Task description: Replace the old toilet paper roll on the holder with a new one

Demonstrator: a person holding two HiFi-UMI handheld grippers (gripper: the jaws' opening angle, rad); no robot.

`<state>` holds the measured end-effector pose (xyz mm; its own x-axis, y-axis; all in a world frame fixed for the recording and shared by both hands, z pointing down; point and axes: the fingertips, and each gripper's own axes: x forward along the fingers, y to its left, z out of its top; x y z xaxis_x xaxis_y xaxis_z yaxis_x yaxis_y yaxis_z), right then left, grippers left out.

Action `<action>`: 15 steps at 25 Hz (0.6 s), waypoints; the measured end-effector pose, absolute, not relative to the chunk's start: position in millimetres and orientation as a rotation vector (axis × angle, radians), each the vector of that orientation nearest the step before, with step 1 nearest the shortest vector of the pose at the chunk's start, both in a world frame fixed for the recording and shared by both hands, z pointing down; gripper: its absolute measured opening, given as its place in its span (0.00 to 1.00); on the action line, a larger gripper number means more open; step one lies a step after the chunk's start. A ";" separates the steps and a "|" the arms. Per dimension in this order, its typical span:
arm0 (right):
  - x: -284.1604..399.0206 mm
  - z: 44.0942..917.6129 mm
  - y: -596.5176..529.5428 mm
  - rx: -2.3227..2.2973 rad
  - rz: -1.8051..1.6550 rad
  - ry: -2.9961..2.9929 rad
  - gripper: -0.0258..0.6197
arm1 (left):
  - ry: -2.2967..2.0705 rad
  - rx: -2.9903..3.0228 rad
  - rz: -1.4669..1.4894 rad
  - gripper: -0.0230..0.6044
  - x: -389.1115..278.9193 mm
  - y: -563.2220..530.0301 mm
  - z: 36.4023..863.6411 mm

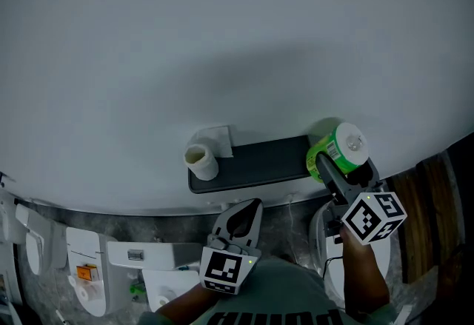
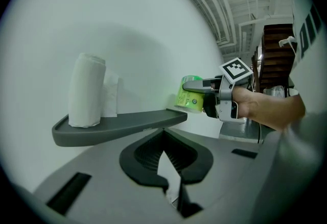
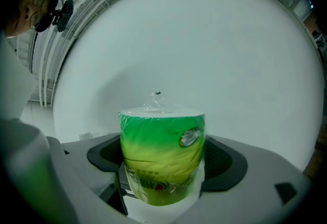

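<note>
Roll (image 3: 161,156) — upright in right gripper (image 1: 329,165)

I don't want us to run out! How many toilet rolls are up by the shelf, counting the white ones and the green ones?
White roll, standing on the shelf: 1
Green wrapped roll, in the right gripper: 1
Total: 2 rolls
</note>
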<state>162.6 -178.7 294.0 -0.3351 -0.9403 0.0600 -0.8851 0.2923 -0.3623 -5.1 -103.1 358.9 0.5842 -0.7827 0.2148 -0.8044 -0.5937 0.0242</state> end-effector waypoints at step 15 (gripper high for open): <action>223.9 359.7 -184.3 -1.695 -0.815 2.153 0.74 | -1.281 2.690 0.430 0.04 31.1 -100.4 378.4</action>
